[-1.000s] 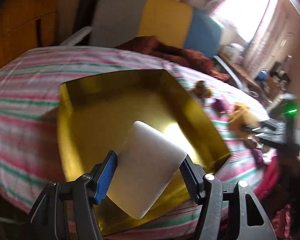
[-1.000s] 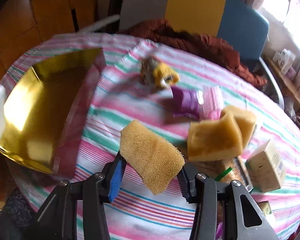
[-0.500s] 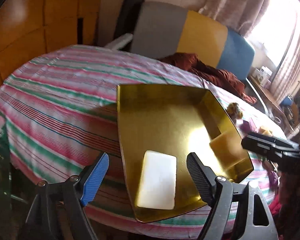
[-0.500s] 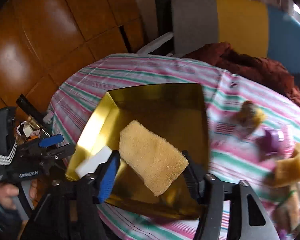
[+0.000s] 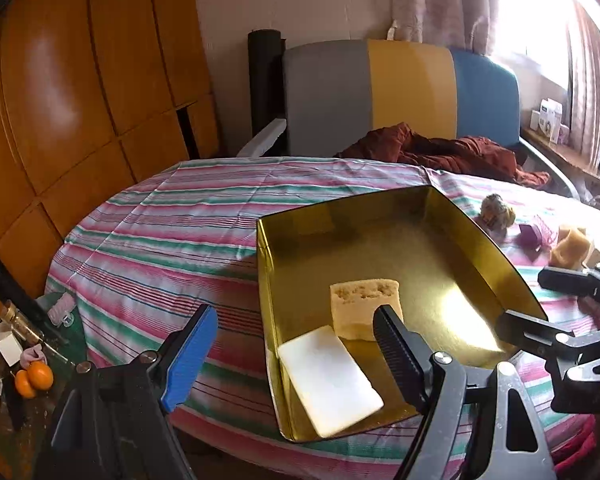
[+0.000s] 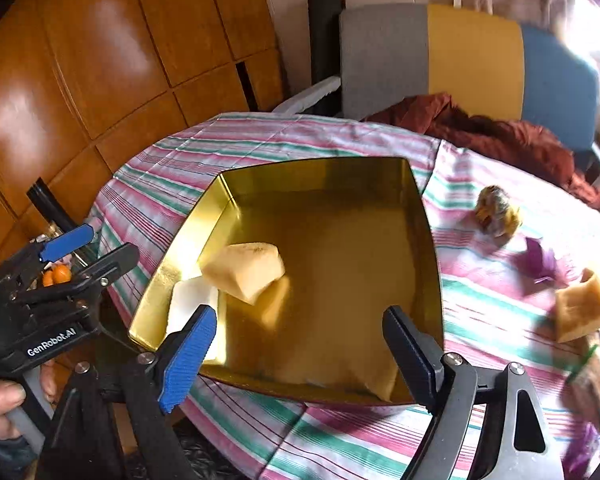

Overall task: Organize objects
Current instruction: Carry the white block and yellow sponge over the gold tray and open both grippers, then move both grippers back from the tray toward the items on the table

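Striped cloth in pink, green and white is spread over the round desk (image 5: 172, 224), which is set against orange wooden panelling and a grey, yellow and blue chair back.

The left gripper (image 5: 296, 354) is held with its jaws spread wide and nothing between them; beyond their tips, at twelve o'clock, the white block (image 5: 330, 376) is seen lying flat in the near corner of the gold tray (image 5: 480, 240). Touching the block at its one o'clock side, the tan sponge (image 5: 364, 308) is seen on the tray floor.

The right gripper (image 6: 300, 354) is caught with its jaws opening and nothing gripped; the tan sponge (image 6: 244, 270) is seen past the blue pad at eleven o'clock, blurred, its lower edge overlapping the white block (image 6: 190, 300) in the gold tray (image 6: 332, 168).

Outward, at two o'clock from the tray, a small yellow and grey toy (image 6: 496, 210), a purple item (image 6: 540, 258) and a second tan sponge (image 6: 584, 306) are left on the cloth, well apart from the tray. At nine o'clock, the left gripper (image 6: 96, 246) is seen held by a hand (image 6: 4, 404).
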`<state>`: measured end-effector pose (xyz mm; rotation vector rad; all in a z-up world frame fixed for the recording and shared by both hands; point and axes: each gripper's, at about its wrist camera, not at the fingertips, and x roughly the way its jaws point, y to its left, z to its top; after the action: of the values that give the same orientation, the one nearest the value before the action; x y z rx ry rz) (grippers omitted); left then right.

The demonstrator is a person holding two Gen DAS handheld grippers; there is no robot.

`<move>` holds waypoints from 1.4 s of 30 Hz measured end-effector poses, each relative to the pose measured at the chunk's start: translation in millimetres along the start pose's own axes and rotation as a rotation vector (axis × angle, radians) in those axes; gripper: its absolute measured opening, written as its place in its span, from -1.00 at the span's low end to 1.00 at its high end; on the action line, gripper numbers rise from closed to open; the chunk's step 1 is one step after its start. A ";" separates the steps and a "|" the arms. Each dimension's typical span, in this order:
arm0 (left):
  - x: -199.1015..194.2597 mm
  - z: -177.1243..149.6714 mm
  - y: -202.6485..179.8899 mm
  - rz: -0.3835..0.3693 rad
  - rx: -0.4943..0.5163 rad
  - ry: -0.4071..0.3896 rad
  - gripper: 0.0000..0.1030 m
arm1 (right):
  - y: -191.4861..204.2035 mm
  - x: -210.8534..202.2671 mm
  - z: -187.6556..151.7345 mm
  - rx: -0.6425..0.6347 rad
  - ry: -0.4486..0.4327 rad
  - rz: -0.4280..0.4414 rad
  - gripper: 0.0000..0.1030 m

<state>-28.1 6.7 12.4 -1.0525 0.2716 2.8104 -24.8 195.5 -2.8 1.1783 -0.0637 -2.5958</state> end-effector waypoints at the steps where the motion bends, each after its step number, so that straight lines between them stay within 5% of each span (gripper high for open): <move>1: -1.7 -0.7 -2.9 0.000 0.007 -0.003 0.58 | 1.1 -2.1 -1.2 -0.011 -0.009 -0.015 0.67; 14: -15.5 -3.5 -33.4 0.017 0.108 -0.041 0.58 | -19.3 -21.1 -15.6 0.024 -0.055 -0.071 0.69; 30: -19.3 0.2 -77.8 -0.038 0.244 -0.057 0.58 | -109.9 -64.1 -43.2 0.177 -0.048 -0.235 0.72; 37: -21.2 1.5 -104.8 -0.104 0.309 -0.058 0.58 | -166.0 -103.0 -58.1 0.272 -0.061 -0.348 0.76; 42: -23.0 4.3 -130.5 -0.256 0.339 -0.041 0.58 | -200.2 -130.6 -67.2 0.327 -0.064 -0.423 0.80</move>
<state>10.2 133.6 14.8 -0.8816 0.5441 2.4440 58.2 428.8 16.2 1.3370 -0.2924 -3.0835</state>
